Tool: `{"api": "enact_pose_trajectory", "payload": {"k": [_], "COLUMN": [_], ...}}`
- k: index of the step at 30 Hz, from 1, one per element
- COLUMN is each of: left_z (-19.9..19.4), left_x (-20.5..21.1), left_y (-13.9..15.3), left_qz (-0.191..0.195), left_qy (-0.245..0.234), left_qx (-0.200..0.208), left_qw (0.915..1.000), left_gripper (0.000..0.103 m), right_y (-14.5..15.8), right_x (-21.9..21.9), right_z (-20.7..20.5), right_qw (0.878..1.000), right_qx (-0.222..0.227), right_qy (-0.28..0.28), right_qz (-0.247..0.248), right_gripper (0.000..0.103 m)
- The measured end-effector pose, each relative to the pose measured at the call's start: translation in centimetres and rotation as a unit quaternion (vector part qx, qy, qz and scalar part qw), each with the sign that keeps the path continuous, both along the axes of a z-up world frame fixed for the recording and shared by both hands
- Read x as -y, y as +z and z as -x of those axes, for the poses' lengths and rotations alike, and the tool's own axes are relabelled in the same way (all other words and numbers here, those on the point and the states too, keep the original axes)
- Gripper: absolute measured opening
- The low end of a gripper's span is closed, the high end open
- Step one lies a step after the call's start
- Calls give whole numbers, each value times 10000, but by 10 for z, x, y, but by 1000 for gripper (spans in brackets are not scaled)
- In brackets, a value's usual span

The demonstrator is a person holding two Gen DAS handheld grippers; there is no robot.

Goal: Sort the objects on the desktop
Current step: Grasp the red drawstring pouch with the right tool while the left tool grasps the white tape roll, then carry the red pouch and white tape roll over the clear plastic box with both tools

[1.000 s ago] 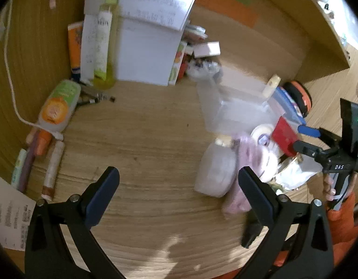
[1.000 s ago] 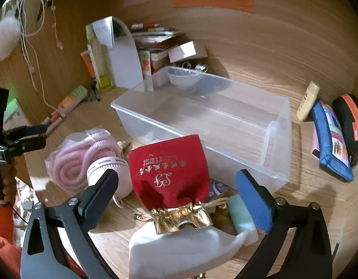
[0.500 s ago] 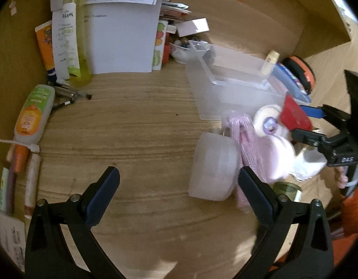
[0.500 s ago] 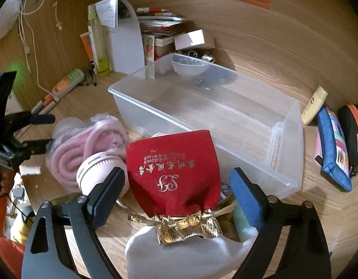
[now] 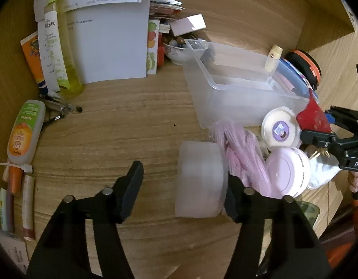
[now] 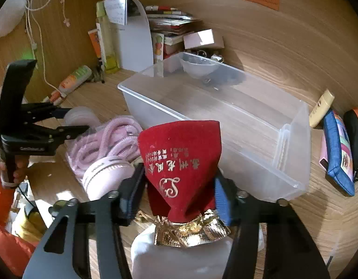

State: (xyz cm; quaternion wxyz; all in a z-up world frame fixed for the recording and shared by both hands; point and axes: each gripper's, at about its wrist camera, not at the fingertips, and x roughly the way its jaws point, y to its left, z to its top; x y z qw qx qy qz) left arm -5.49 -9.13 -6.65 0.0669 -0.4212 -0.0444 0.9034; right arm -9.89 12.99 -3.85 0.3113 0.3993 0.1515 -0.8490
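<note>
A red velvet pouch with gold lettering and gold-trimmed neck stands just before the clear plastic bin, beside a translucent tape roll.

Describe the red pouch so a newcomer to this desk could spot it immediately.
Find the clear plastic bin in the middle of the wooden desk; the red pouch stands against its near wall, between the fingers of the right gripper. It is the only deep red velvet thing there, with gold lettering and a gold neck, beside the pink rope bundle.
</note>
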Motion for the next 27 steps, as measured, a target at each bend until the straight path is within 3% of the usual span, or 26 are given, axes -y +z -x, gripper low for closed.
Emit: {"api": "enact_pose_trajectory", "payload": {"k": [1,3,5,11,15,27], "left_z": [1,4,7,7,5,4], "left_x": [1,2,1,1,8,3], "left_y": [-1,-4,-7,-4,6,27], "left_qz": [-7,-38,37,184,154,192], "left_qy": [33,67,72,186,385,394], "left_qx": [3,62,84,-103,-272,-493], "left_qw": [10000,10000,9999,9996,9988,9978], "left_gripper": [53,37,30,29,29,29], "right_y": [0,1,2,12,21,49], "right_x": [-1,-2,-3,-12,-24,-52], "right_z": [0,0,-1,-3,0,6], "right_qw": [10000,10000,9999,9995,9988,9956], "right_qx": [9,29,10,-200,-174,-403], "right_qy": [6,23,10,-110,-182,-420], "right_qz": [25,86,110,196,421,736], "right_gripper": [43,37,34,21,20,20]}}
